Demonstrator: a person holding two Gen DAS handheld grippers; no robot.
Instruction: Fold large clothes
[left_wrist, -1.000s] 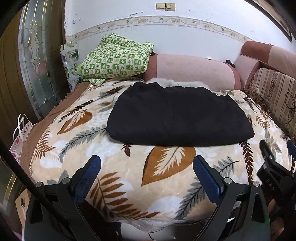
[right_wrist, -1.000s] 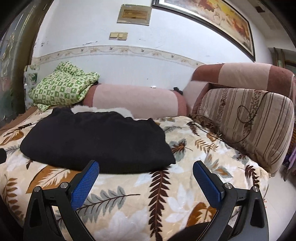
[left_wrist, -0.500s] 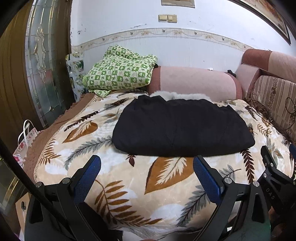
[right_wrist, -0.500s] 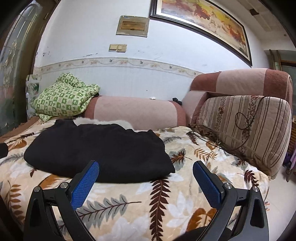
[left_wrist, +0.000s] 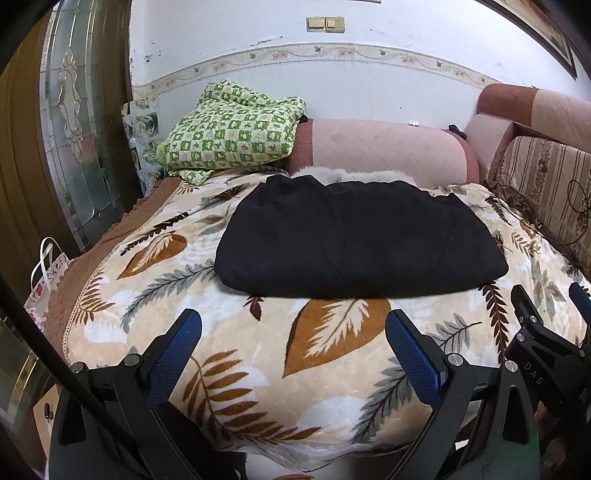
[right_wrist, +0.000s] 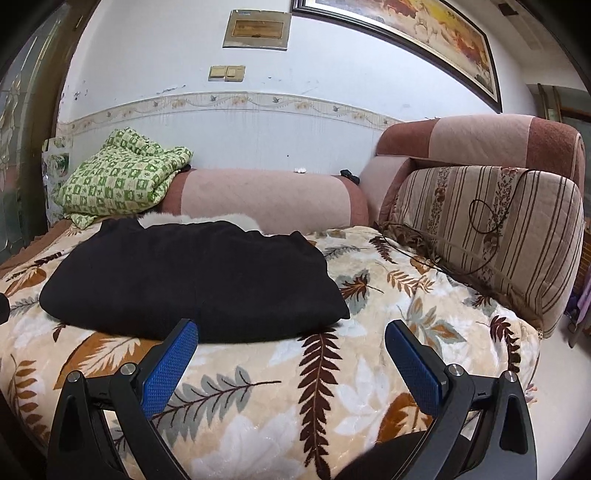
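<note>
Both grippers have drawn back and tilted up since a second ago, so more wall shows above the sofa. Left gripper (left_wrist: 293, 332) hangs with its blue-padded fingers (left_wrist: 173, 350) spread wide and empty over the near edge of the leaf-print blanket (left_wrist: 325, 369); right gripper (right_wrist: 291, 343) is likewise spread, holding nothing. Beyond them the black garment (left_wrist: 354, 240) lies folded on the blanket, near the pink bolster (left_wrist: 384, 151) and the green checked cloth (left_wrist: 229, 133).
</note>
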